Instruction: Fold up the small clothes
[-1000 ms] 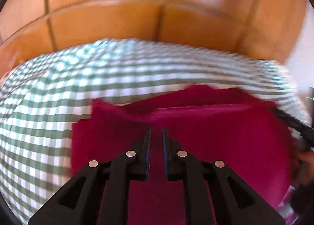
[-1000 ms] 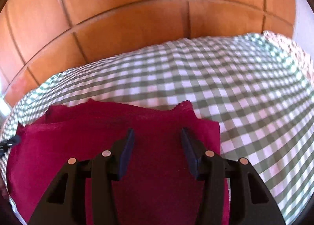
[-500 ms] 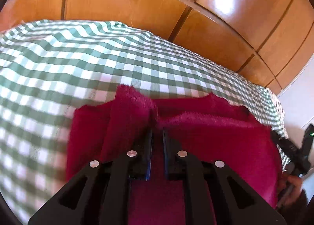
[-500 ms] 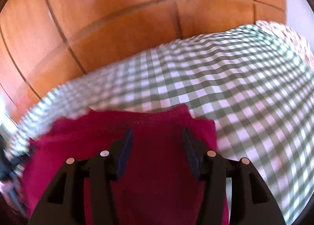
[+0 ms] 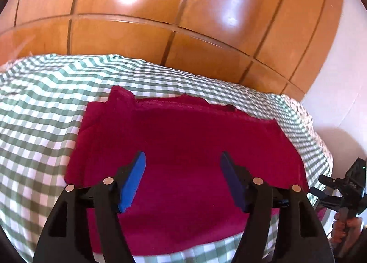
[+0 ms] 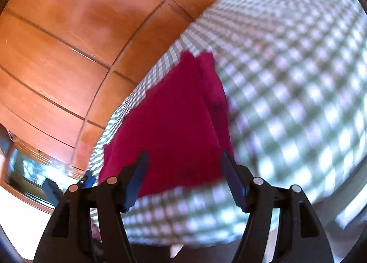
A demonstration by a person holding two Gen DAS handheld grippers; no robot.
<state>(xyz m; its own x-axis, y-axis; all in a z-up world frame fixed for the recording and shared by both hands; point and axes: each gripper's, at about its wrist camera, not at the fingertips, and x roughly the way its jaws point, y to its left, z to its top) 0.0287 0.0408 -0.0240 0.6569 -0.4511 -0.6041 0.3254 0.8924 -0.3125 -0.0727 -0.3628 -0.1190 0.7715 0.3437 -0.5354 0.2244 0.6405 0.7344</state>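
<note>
1. A red cloth (image 5: 183,148) lies folded flat on a green checked cover (image 5: 41,107), near its right edge.
2. The left gripper (image 5: 183,179) hovers over the cloth, jaws wide and empty.
3. The right gripper (image 6: 184,180) sits off the cloth's corner, jaws wide and empty too.
4. A fold looks just finished; the next move likely calls for gripping an edge, or smoothing.
5. Orange floor tiles (image 5: 160,10) surround the covered surface; a white wall (image 5: 344,79) stands to the right.

Floor: glossy orange-brown tiles (image 5: 128,40), dark grout lines — bright glare patches.
Tabletop: green-and-white checked cloth (image 5: 41,102).
Wall: white (image 5: 344,93), right side.
Window: glass, low left (image 6: 27,171) — blurred.
</note>
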